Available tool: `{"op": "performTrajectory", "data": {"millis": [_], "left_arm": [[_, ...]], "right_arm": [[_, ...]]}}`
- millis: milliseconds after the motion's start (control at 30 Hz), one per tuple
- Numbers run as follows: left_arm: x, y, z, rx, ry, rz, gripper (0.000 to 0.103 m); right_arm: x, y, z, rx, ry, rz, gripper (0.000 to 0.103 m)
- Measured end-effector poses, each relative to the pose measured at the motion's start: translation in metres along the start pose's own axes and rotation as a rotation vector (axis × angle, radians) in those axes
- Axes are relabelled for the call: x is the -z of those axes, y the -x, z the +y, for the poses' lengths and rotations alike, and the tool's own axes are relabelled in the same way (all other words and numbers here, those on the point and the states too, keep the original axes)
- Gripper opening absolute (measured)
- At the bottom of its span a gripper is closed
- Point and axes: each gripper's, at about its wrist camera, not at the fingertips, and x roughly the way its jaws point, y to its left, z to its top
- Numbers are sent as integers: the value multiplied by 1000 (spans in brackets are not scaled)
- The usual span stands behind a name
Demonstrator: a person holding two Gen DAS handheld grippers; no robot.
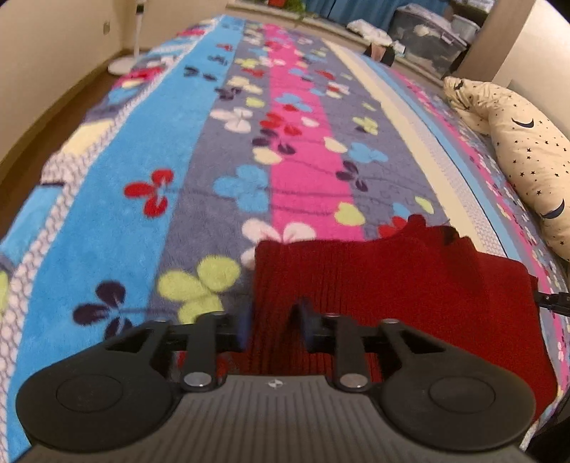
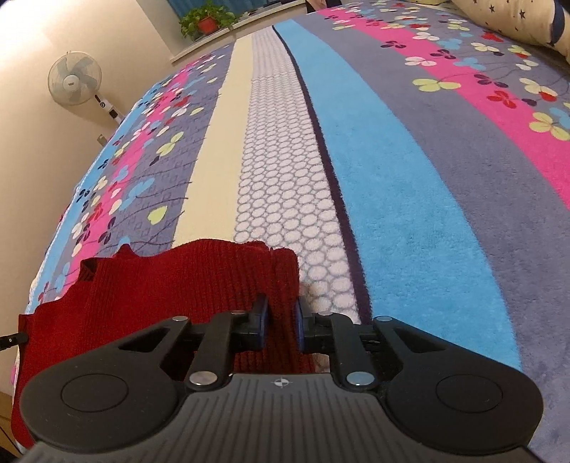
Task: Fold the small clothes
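Note:
A dark red ribbed knit garment [image 1: 392,285] lies flat on the flowered striped blanket [image 1: 171,149], close to its near edge. In the left wrist view my left gripper [image 1: 274,324] straddles the garment's left edge; the cloth runs between its blurred blue pads, with a dark gap at the right pad, so no pinch shows. In the right wrist view the garment [image 2: 160,285] fills the lower left, and my right gripper [image 2: 281,320] is shut on its right edge, with red cloth packed between the narrow pads. The garment's near hem is hidden under both gripper bodies.
A cream pillow with stars and moons [image 1: 527,149] lies along the blanket's right side. A standing fan [image 2: 74,78] is by the wall on the left. Grey storage boxes [image 1: 427,39] and a potted plant [image 2: 206,17] are beyond the far end.

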Motion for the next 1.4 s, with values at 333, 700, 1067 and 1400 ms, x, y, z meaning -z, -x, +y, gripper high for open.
{"op": "performTrajectory", "data": {"millis": [333, 700, 1067, 1400], "left_arm": [[-3, 18, -5, -4, -40, -122, 11], [-13, 17, -2, -119, -28, -199, 11], [-9, 1, -4, -135, -37, -100, 14], [21, 39, 13, 6, 115, 5, 51]], "right_arm": [[-5, 14, 7, 9, 20, -76, 12], [-16, 27, 7, 34, -74, -236, 10], [-15, 4, 16, 138, 7, -167, 14], [25, 30, 19, 85, -81, 39, 43]]}}
